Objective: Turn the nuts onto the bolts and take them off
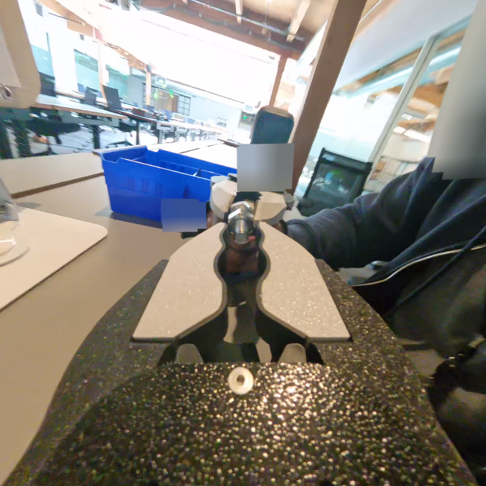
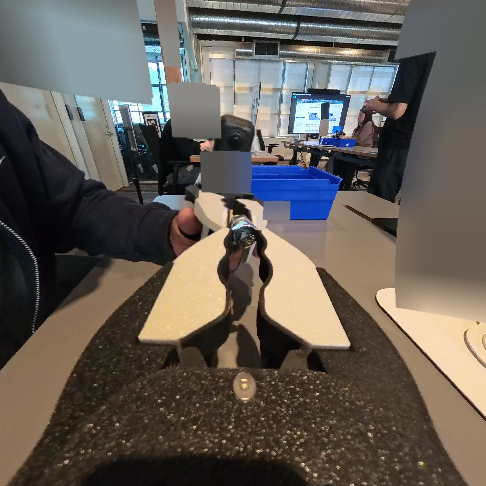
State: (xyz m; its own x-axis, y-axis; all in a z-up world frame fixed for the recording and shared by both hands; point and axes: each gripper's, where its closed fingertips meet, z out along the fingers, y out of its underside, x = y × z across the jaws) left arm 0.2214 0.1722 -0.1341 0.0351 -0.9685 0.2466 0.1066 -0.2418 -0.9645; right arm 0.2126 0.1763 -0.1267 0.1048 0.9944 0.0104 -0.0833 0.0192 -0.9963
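Note:
My left gripper (image 1: 240,227) is shut at its tips on a silver hex nut (image 1: 235,214). The nut sits on a bolt whose threaded end (image 1: 240,235) points toward this camera. My right gripper (image 2: 244,234) is shut on the bolt's hex head (image 2: 244,238), which faces its camera. The two grippers meet tip to tip above the table, with the bolt level between them. The right gripper (image 1: 247,203) shows just beyond the nut in the left wrist view. The left gripper (image 2: 236,210) shows beyond the bolt head in the right wrist view, held by a hand (image 2: 184,234).
A blue divided bin (image 1: 147,184) stands on the grey table (image 1: 118,263) behind the grippers; it also shows in the right wrist view (image 2: 294,189). A white monitor base (image 2: 434,342) lies at the table's side. A dark sleeve (image 1: 368,236) reaches in. People sit at desks farther back. Less than 4 cm separates the two grippers' tips.

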